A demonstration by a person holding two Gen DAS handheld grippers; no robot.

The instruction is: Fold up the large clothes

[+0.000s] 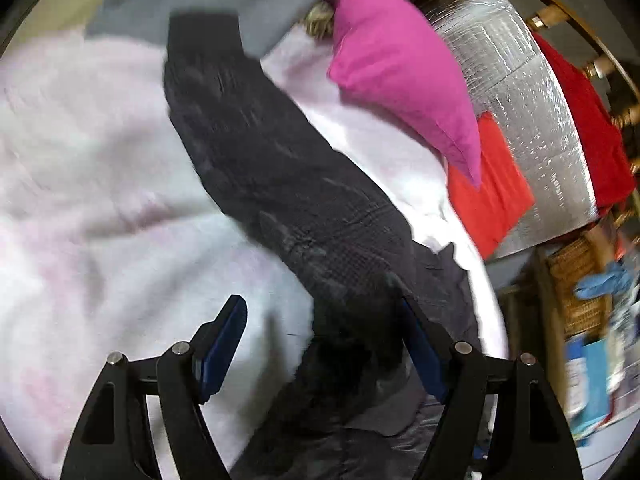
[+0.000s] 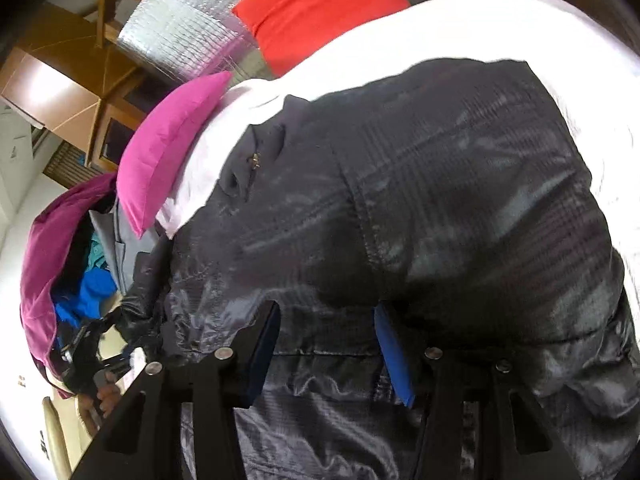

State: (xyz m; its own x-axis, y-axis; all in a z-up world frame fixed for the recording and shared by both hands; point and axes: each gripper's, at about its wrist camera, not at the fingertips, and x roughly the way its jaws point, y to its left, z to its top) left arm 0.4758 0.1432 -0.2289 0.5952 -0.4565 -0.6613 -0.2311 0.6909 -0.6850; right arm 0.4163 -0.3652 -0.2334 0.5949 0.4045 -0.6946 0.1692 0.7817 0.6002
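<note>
The dark jacket (image 1: 280,184) is lying diagonally across the pale blanket (image 1: 80,160) at frame centre, the left gripper (image 1: 324,344) standing spread over its lower end and the right gripper (image 2: 326,344) hovering part-open above its quilted body.

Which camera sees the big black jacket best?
The right wrist view: the black jacket fills most of it, showing its body, seams and a small zip. The left wrist view shows only a long dark sleeve-like strip, blurred, lying across the pale blanket.
</note>
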